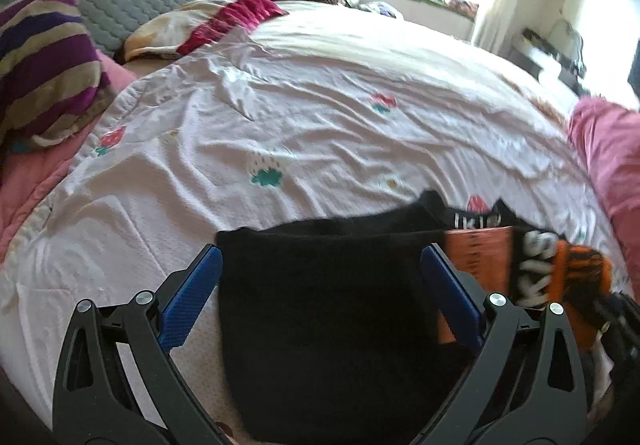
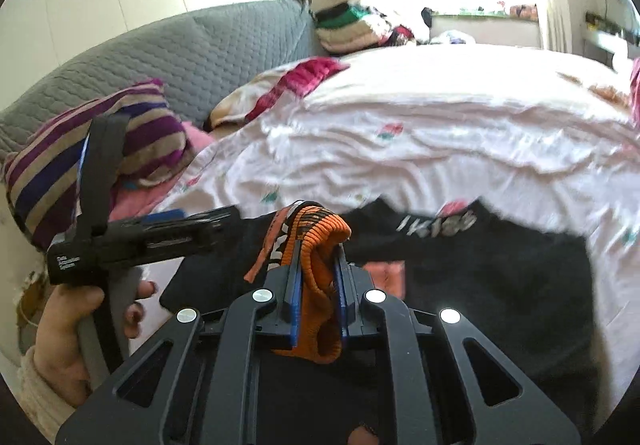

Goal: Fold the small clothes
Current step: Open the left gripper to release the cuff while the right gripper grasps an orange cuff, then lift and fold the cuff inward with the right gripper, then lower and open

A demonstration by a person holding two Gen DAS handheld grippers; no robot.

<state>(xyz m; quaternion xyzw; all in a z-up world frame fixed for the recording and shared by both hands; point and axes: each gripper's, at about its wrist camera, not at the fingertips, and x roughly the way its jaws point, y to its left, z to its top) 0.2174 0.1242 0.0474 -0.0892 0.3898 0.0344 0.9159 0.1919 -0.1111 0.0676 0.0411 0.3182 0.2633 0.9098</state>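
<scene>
On the bed (image 1: pixel 320 93), over the white strawberry-print quilt (image 1: pixel 224 149): black garment (image 1: pixel 320 305) spread flat at the near edge. Left tool (image 1: pixel 320 277) spread wide above that cloth, blue pads (image 1: pixel 192 297) clear of it, gripping nothing. Right tool (image 2: pixel 318 269) pinched narrow on the orange knit cuff (image 2: pixel 320 285), bunched and lifted between the pads.

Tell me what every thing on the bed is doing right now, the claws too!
Left claw: open wide, holding nothing, over the black cloth.
Right claw: shut on the orange cuff.
Orange cuff: bunched up, pinched, lifted off the bed.
Black cloth: lying flat on the sheet.
Sheet: spread out, wrinkled.
Striped pillow: lying at the bed's edge.
</scene>
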